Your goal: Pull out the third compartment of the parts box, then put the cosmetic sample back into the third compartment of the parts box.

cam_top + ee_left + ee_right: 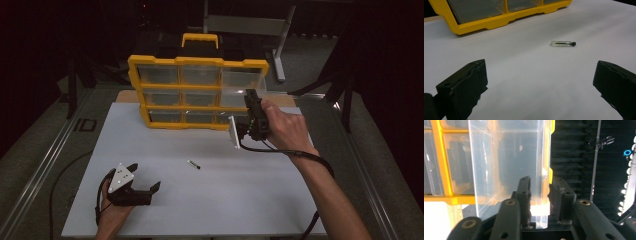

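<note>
No writing, label or number can be read anywhere.

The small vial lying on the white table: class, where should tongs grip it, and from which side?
Grip the vial across its clear glass middle, coming straight down from above. It lies flat on the table, black cap to one end, with bare space along both long sides.

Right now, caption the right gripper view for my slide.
Right gripper straddling the wall of a clear drawer pulled from the yellow organizer.
</note>
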`<state>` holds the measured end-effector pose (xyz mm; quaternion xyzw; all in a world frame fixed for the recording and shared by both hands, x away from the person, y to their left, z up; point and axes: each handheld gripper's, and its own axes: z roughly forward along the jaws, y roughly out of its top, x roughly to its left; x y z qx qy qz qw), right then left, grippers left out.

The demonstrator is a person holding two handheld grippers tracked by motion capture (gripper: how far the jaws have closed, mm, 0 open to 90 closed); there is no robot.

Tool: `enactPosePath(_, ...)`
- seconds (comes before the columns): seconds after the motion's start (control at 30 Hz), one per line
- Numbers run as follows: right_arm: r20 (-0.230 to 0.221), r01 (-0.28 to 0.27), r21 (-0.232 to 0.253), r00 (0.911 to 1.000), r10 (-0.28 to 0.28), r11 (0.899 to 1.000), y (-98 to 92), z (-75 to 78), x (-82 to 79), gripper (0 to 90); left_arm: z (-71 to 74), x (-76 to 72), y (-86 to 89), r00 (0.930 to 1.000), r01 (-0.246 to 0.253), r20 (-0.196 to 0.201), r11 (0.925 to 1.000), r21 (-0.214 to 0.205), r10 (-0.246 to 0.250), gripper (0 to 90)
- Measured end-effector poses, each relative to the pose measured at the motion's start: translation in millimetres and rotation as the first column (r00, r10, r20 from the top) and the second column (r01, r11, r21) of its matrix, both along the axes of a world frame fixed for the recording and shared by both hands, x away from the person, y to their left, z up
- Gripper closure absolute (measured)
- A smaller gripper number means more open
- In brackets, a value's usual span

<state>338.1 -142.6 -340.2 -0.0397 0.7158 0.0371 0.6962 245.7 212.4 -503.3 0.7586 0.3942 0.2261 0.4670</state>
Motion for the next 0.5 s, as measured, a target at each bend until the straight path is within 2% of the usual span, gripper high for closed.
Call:
enactPosePath(0.13,0.005,-0.021,0.046,0.9998,0.021,0.999,1.2,-1.2,-0.8,53.6,-0.4,0.4,0.3,1.0000,0.000,-0.001,1.0000,0.002,0.000,0.2)
enactPosePath(0.33,0.046,-0.044,0.100,0.9982,0.039,0.994,2.7,-8.0,-2.8,19.9,-0.3,0.6,0.5,1.0000,-0.001,-0.002,1.0000,0.002,0.001,0.2)
enactPosePath(0.4,0.049,-0.035,0.095,0.9983,0.030,0.995,3.4,-11.0,-2.4,15.0,-0.5,0.4,0.2,1.0000,0.000,-0.003,1.0000,0.005,0.000,0.2)
enactPosePath(0.5,0.044,-0.023,0.078,0.9988,0.020,0.997,3.6,-15.2,-1.8,14.0,-0.2,0.6,-0.1,1.0000,-0.001,-0.001,1.0000,0.003,0.001,0.2)
